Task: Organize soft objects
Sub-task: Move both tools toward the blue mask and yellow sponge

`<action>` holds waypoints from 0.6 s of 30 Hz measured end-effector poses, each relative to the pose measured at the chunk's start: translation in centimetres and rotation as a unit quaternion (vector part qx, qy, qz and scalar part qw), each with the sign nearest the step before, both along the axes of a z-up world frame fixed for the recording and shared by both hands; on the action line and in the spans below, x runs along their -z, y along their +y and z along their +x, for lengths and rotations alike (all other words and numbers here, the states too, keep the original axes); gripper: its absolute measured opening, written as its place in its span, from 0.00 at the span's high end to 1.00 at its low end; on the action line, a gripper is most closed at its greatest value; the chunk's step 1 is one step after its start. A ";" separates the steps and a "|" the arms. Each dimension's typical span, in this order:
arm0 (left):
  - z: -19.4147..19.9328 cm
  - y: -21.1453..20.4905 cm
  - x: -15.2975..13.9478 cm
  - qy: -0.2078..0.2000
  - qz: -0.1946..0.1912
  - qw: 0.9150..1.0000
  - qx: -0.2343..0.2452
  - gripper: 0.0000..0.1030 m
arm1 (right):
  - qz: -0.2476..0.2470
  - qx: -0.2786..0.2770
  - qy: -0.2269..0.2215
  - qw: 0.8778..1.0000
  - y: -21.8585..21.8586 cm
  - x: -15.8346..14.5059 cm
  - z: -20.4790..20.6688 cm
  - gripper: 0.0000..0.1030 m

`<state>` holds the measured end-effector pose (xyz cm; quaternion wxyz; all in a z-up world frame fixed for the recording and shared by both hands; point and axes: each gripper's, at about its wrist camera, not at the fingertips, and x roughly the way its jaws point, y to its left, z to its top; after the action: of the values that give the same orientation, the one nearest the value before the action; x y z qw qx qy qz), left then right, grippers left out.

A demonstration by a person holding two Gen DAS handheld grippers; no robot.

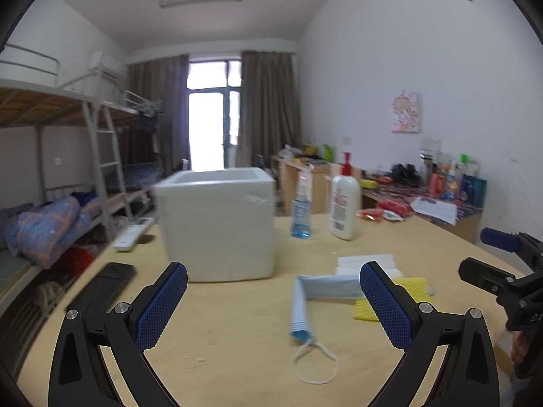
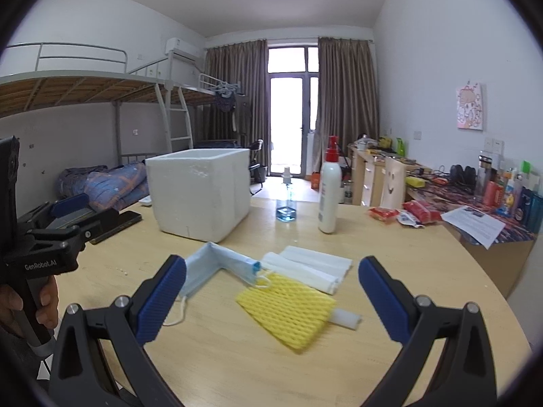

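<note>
A white foam box stands open-topped on the wooden table. In front of it lie a folded blue face mask, a white foam sheet and a yellow foam net. My left gripper hovers open above the table, the mask between its fingers' line of sight. My right gripper is open too, just short of the yellow net. Neither holds anything.
A blue spray bottle and a white lotion bottle stand behind the soft items. A black flat object and a remote lie left of the box. Red snack packs sit at the right.
</note>
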<state>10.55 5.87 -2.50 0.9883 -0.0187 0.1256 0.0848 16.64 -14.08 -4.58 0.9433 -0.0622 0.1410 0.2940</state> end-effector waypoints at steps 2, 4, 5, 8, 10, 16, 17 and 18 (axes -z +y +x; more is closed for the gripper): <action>0.8 -0.4 0.0 0.009 -0.005 1.000 0.019 0.01 | -0.001 0.004 0.004 1.000 0.0 0.0 0.4 0.00; 1.6 -0.6 0.1 0.017 -0.012 0.999 0.034 0.01 | -0.007 0.008 0.007 1.000 -0.1 0.2 0.8 0.00; 2.2 -0.7 0.2 0.025 -0.016 0.999 0.041 0.01 | -0.008 0.008 0.008 1.000 0.0 0.3 0.8 0.00; 3.3 -0.9 0.6 0.040 -0.024 0.998 0.050 0.01 | -0.010 0.006 0.014 1.000 -0.1 0.7 1.5 0.00; 4.1 -0.9 0.9 0.053 -0.027 0.997 0.053 0.01 | -0.014 0.007 0.017 1.000 -0.1 1.0 1.9 0.00; 6.1 -0.9 1.7 0.085 -0.029 0.994 0.058 0.01 | -0.009 -0.006 0.046 0.999 0.1 1.7 3.1 0.00; 6.2 -0.8 1.7 0.087 -0.030 0.994 0.059 0.01 | -0.007 -0.012 0.055 0.998 0.2 1.8 3.3 0.00; 6.5 -0.7 1.9 0.092 -0.033 0.993 0.063 0.01 | -0.005 -0.016 0.059 0.998 0.2 1.9 3.5 0.00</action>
<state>17.09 5.17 -4.42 0.9747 -0.0351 0.2199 0.0199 20.15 -13.88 -6.45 0.9281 -0.0518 0.1966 0.3119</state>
